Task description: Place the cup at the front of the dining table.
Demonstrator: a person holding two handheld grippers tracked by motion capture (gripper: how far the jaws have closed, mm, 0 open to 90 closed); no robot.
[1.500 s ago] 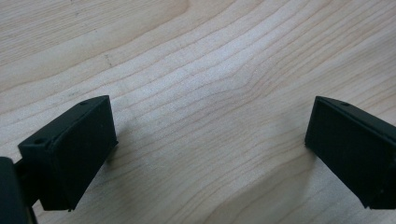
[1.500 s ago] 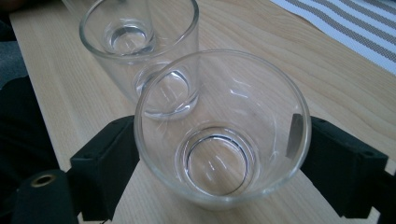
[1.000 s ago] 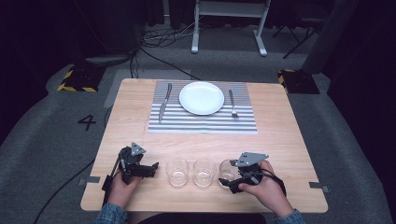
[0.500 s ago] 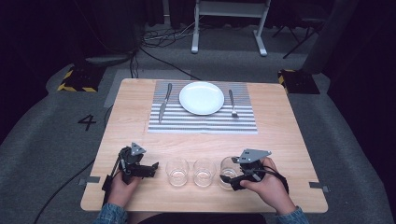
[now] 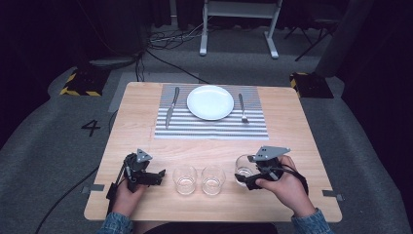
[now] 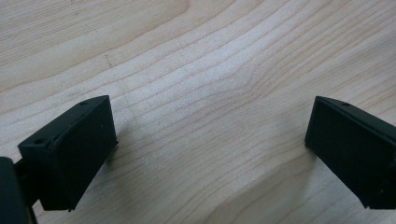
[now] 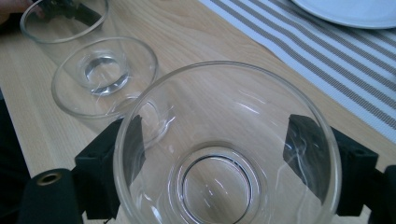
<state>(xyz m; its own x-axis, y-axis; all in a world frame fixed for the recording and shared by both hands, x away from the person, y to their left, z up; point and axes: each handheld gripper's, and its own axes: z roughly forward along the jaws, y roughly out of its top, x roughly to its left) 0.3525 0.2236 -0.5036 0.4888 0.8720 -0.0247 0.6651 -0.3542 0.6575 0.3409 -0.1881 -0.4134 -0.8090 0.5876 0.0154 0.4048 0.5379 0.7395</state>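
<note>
The right gripper (image 5: 246, 176) held a clear, round, empty drinking glass (image 5: 243, 169) between its two black jaws, one pad pressed on each side of the wall; the glass stood upright, mouth up, near the table's front edge at about 5 o'clock from the table's centre. In the right gripper view the glass (image 7: 226, 149) showed nothing inside but its thick base. The left gripper (image 5: 158, 176) rested at about 7 o'clock with its jaws spread wide over bare wood, nothing between them. Between the two grippers stood two more clear glasses, a middle glass (image 5: 213, 179) and a left glass (image 5: 185, 179), both upright and empty, making three glasses in a row. Farther off at 12 o'clock lay one grey-and-white striped placemat (image 5: 209, 129) on the light wooden table (image 5: 292, 122), bearing one empty round white plate (image 5: 210, 102), one knife (image 5: 170, 107) at the plate's 9 o'clock and one fork (image 5: 242, 107) at its 3 o'clock, both with long axes running from 12 to 6.
</note>
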